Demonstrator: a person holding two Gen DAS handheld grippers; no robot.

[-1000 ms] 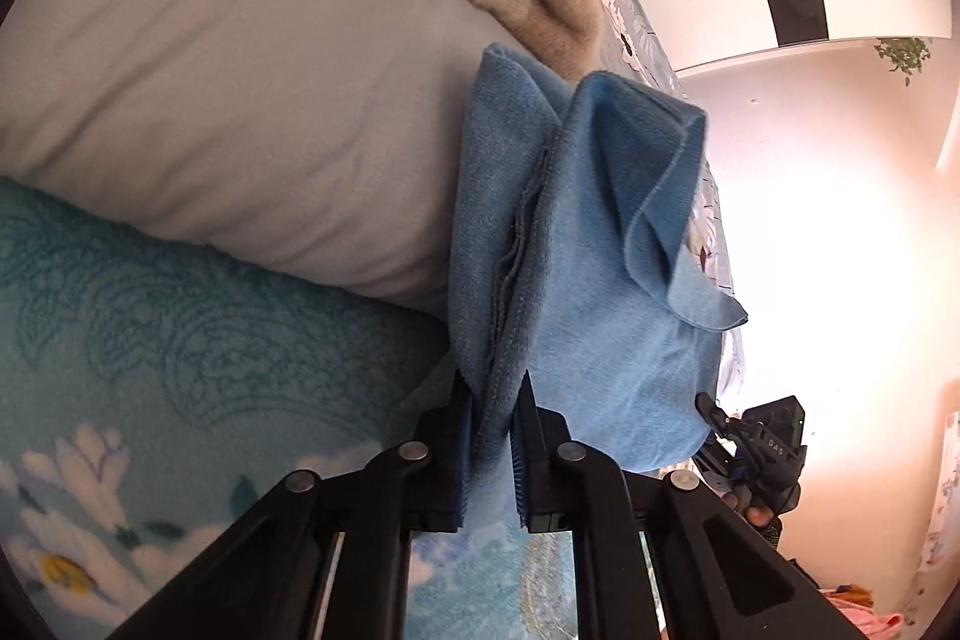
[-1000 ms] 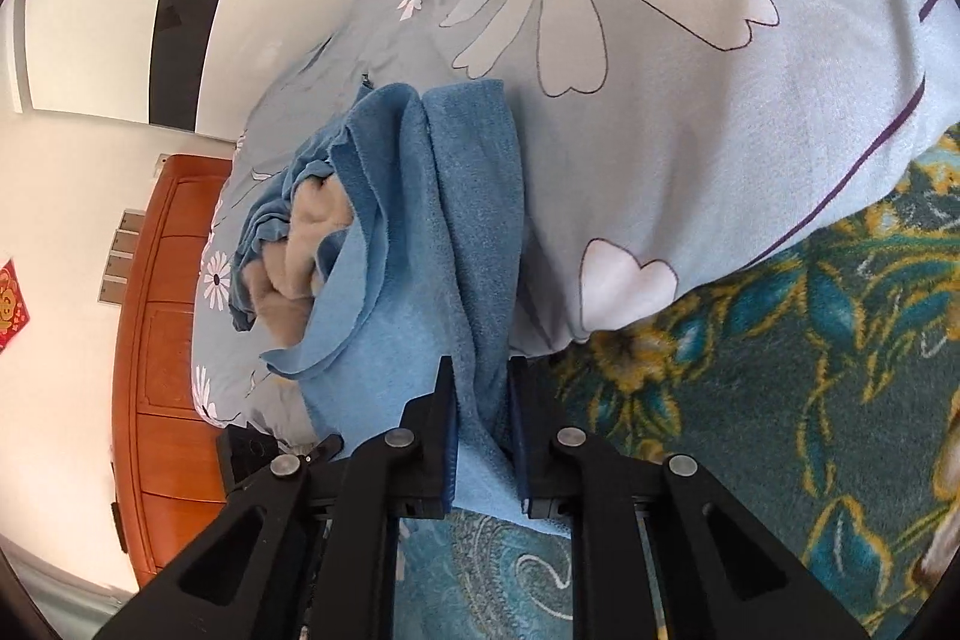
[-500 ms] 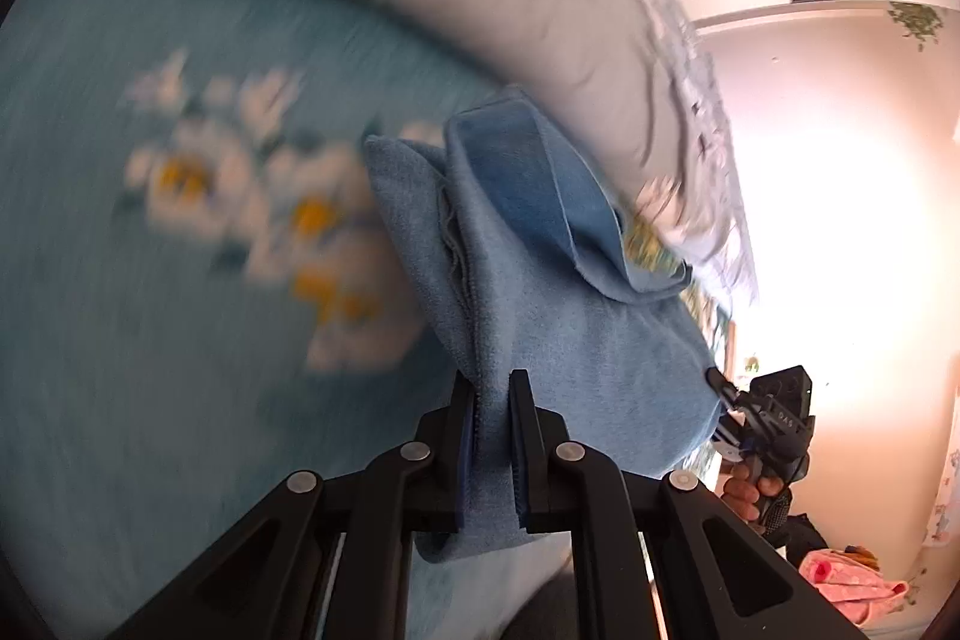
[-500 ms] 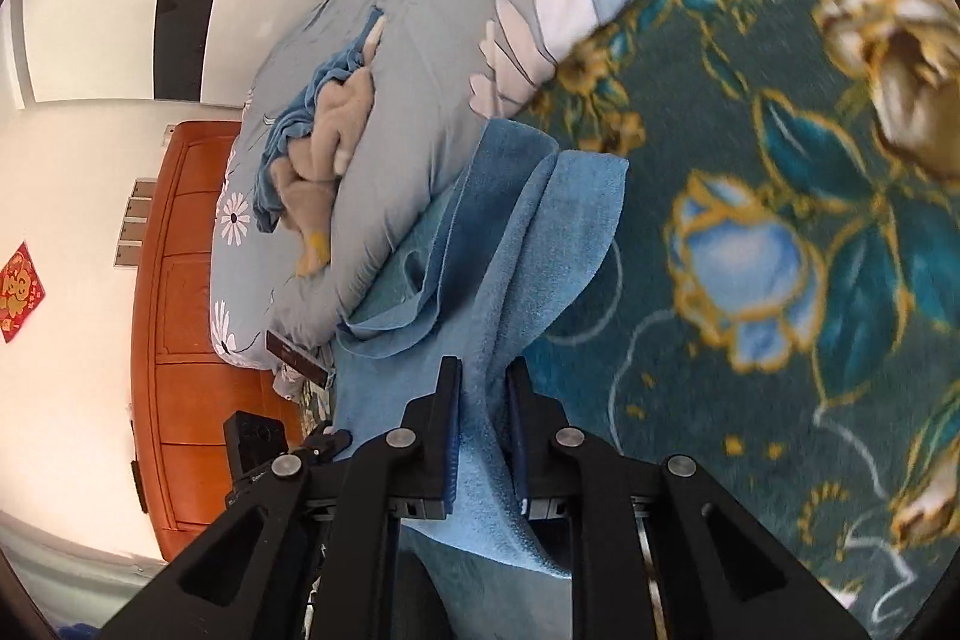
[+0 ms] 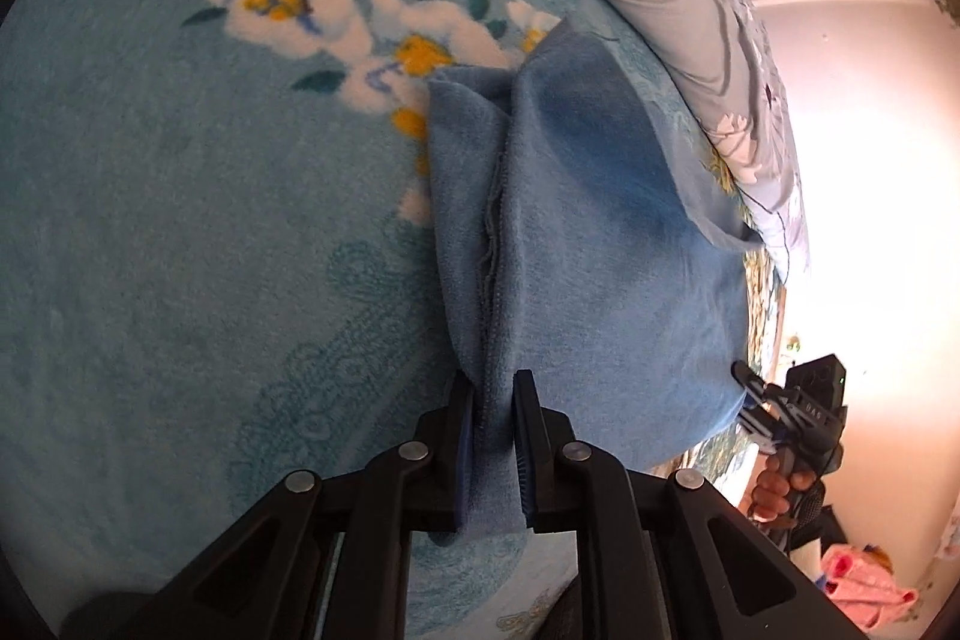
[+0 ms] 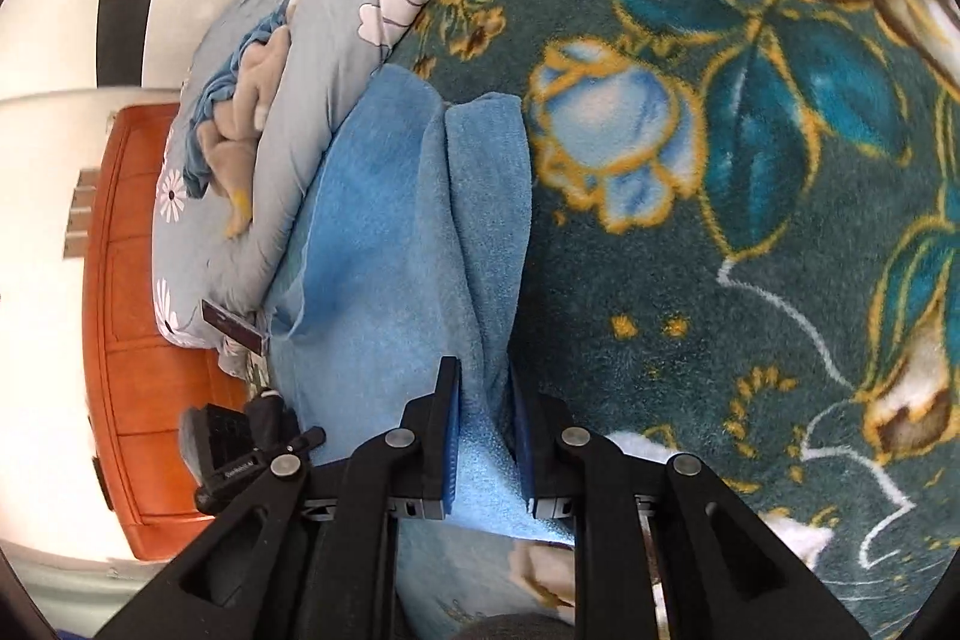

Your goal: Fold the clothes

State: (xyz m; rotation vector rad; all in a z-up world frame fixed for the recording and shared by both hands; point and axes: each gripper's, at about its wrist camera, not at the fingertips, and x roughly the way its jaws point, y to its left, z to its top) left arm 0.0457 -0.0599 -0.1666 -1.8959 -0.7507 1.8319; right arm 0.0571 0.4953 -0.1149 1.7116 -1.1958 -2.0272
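A blue fleece cloth (image 5: 576,232) lies folded lengthwise on the bed, stretched between my two grippers. My left gripper (image 5: 493,382) has one folded end between its pads; its jaws are opening, but the pads still touch the cloth. In the right wrist view the same cloth (image 6: 384,232) runs away from my right gripper (image 6: 483,370). That gripper's jaws are also opening, with the other end still between its pads. Each view shows the opposite gripper: the right one (image 5: 798,412) in a hand, the left one (image 6: 240,454).
The cloth rests on a teal floral blanket (image 5: 180,220), darker with gold roses on the right side (image 6: 750,280). A grey flowered duvet (image 6: 312,40) is bunched beyond it, with a beige garment (image 6: 240,130) on top. An orange wooden headboard (image 6: 138,340) and a pink cloth (image 5: 864,580) lie past the bed.
Both grippers carried the blue cloth off the duvet and down onto the floral blanket, where it now lies flat. The gaps between the pads look slightly wider.
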